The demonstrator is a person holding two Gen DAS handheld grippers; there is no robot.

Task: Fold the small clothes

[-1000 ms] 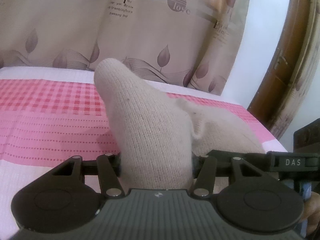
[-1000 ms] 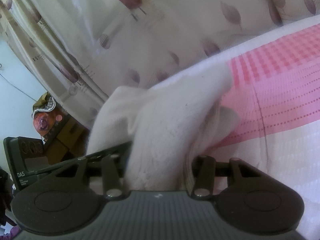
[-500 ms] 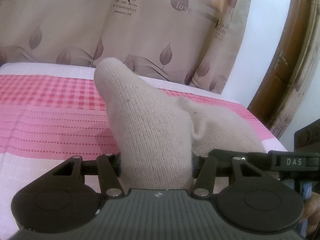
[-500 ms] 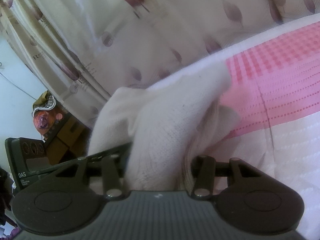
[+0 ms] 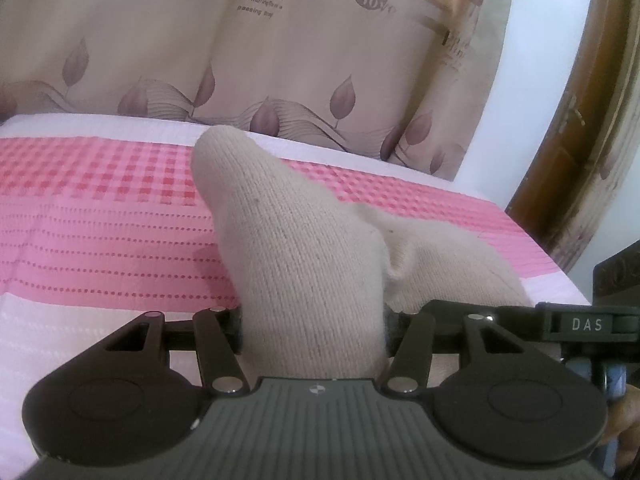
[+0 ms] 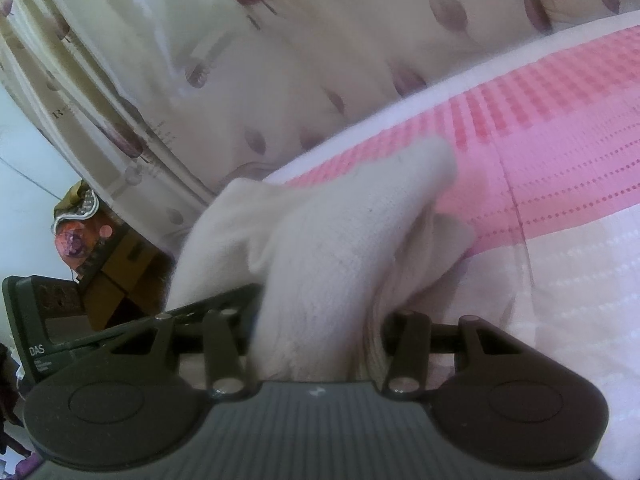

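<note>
A beige knit sock (image 5: 304,248) hangs stretched between both grippers above the pink bedspread (image 5: 100,232). In the left wrist view my left gripper (image 5: 314,320) is shut on one end, and the cloth fills the gap and hides the fingertips. The sock's rounded end sticks up and away from me. In the right wrist view my right gripper (image 6: 316,320) is shut on the other end of the sock (image 6: 340,232), which bunches in folds between the jaws. The black housing of the other gripper (image 5: 580,324) shows close at the right edge of the left view.
The bed has pink checked and dotted bands and white borders (image 6: 580,280). A leaf-print curtain (image 5: 280,60) hangs behind it. A brown wooden door frame (image 5: 580,120) stands at the right. Cardboard boxes and clutter (image 6: 100,248) lie beyond the bed's edge.
Both grippers keep their hold on the sock. The views have drifted only slightly, and the sock's end sits a little lower against the curtain and bed.
</note>
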